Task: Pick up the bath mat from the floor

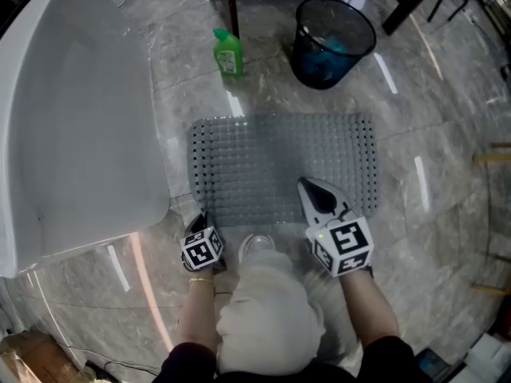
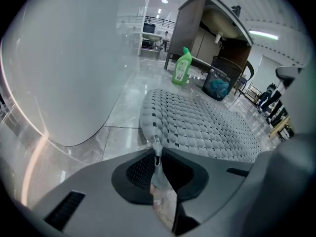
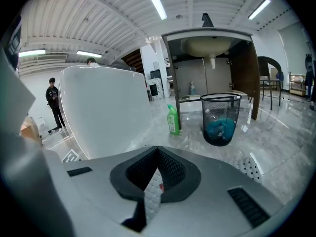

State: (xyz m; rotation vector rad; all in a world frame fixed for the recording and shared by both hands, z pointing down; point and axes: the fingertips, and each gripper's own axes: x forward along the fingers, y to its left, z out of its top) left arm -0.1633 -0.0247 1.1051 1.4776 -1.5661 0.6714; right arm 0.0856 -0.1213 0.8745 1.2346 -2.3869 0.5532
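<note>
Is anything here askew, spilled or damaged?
Only the bath mat is askew: its near left corner is pinched by the left gripper and lifted off the floor, so that edge curls up. The green bottle and the mesh bin stand upright, and no spill shows.

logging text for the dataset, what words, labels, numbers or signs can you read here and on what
No text can be read in any view.
green bottle: label too small and blurred to read.
left marker cube, right marker cube: square patterns only, no letters or digits.
bath mat, mesh wastebasket: no print visible.
</note>
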